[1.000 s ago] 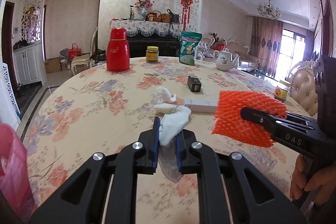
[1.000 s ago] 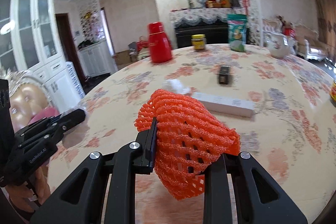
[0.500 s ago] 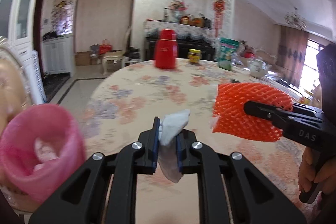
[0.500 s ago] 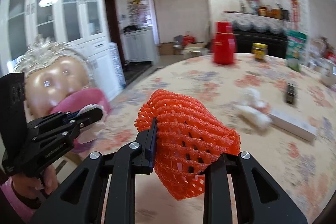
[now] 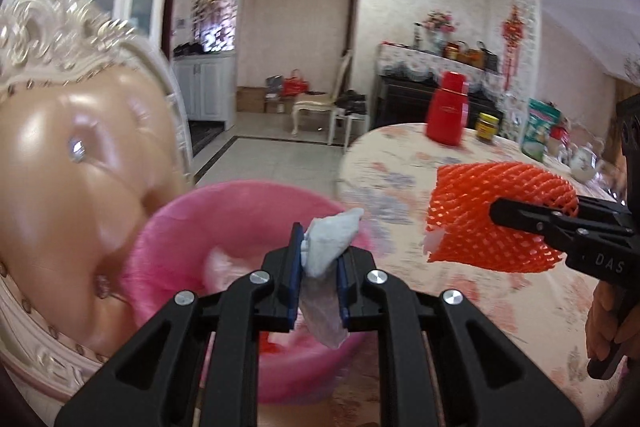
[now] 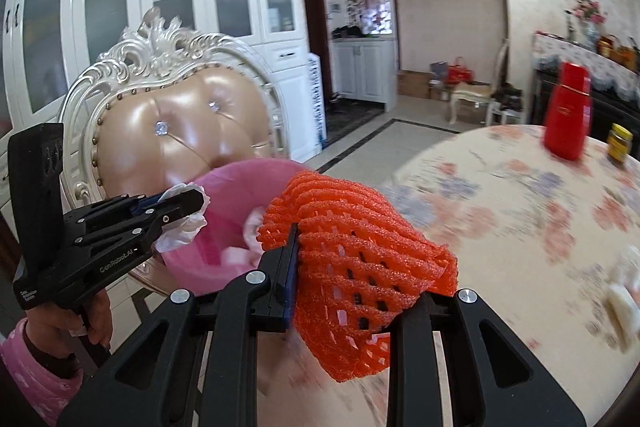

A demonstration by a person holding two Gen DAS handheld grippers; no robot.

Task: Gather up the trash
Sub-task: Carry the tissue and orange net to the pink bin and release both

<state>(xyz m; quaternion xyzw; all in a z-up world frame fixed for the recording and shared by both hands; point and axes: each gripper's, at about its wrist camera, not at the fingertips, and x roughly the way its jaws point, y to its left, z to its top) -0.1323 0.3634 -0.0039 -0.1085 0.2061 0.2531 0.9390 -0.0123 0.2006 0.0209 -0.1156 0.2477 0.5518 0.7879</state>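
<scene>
My 2 grippers are clamped — left gripper (image 5: 318, 279) on tissue (image 5: 328, 247), right gripper (image 6: 344, 291) on foam net (image 6: 356, 247) — an early release could miss the pink bin (image 5: 192, 211).

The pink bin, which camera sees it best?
The left wrist view. There the pink bin sits close and big, with its round rim and some trash inside showing, though the left gripper and its white tissue cover part. In the right wrist view it looks smaller, half hidden behind the orange foam net.

Two close wrist views over gripper fingers, sharing pink bin (image 5: 248, 215), table (image 6: 520, 211).
</scene>
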